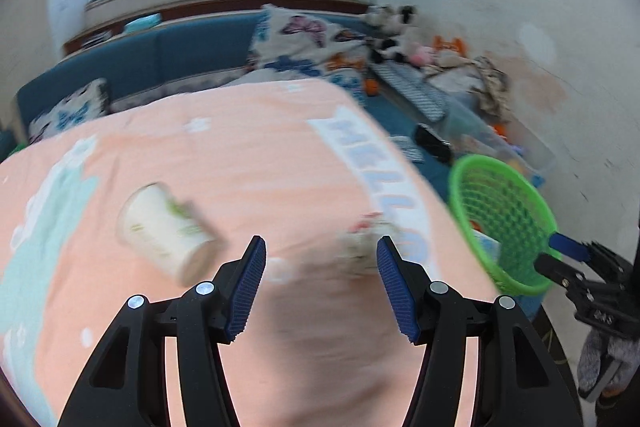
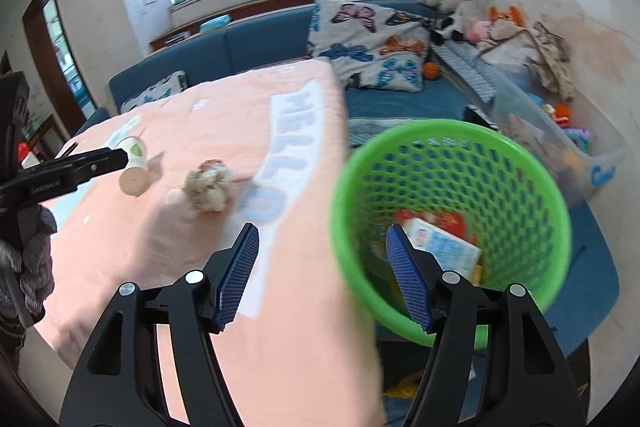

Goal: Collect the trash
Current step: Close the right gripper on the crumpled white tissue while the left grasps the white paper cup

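On my left feed, the left gripper (image 1: 320,287) hangs over the bench with its jaws spread wide and nothing between them. The bench wears a peach cloth (image 1: 224,155) printed with pale blue letters along its right edge. Furthest left on the cloth lies a white paper cup (image 1: 168,227), tipped on its side with its base turned toward me, sitting left of my left blue pad (image 1: 246,291). To its right, just ahead of the right pad and smeared by motion blur, is a crumpled paper wad (image 1: 362,247), closer to the right edge of the bench, beside the lettering. I cannot tell more about its shape from this view.

On my right feed the wad (image 2: 208,185) is sharper: a cream ball with a touch of red on top, resting apart from the cup (image 2: 134,167), which lies to its left. The tip of the left gripper (image 2: 96,163) crosses in front of the cup there.

Past the right edge of the bench is the green mesh basket (image 2: 400,147), tilted so its mouth faces me. Inside it lie a white-and-blue carton (image 2: 444,247) and a red wrapper (image 2: 440,219). The right gripper (image 2: 324,277) has its jaws wide apart, one finger over the cloth, the other over the basket's mouth. From the left feed I can see one blue pad (image 1: 566,243) against the basket's outer rim (image 1: 516,281).

Behind everything runs a blue sofa (image 2: 260,47) with butterfly cushions (image 2: 372,47).
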A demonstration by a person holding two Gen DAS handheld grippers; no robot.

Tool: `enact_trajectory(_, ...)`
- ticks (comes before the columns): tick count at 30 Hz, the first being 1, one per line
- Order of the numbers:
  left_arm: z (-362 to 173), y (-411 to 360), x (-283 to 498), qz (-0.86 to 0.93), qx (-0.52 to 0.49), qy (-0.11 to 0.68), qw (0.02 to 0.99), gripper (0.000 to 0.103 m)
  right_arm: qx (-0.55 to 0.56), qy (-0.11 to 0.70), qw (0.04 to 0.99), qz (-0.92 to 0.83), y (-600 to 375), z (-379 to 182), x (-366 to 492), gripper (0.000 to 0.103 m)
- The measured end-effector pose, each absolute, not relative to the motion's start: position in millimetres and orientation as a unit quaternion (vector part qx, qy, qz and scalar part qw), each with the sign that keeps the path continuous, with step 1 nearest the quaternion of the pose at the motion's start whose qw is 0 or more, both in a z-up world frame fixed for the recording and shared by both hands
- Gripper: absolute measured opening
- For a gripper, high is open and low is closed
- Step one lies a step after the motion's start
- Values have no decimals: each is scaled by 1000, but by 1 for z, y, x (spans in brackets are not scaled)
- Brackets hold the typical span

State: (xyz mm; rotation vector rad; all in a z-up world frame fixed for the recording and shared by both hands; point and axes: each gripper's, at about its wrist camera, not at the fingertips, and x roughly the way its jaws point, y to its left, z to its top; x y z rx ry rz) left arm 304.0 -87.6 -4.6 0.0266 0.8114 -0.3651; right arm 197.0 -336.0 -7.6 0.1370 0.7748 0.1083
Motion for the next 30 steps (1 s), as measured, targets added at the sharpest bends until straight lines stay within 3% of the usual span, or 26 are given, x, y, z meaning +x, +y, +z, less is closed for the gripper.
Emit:
enact_trajectory(15, -11, -6, 342, -71, -45, 429, 899, 79, 45, 398, 908, 123, -266, -28, 246, 74)
enact_trajectory(30, -42, 19, 387, -7, -112, 477, 872, 81, 39, 427, 892, 141, -238, -64, 304, 81)
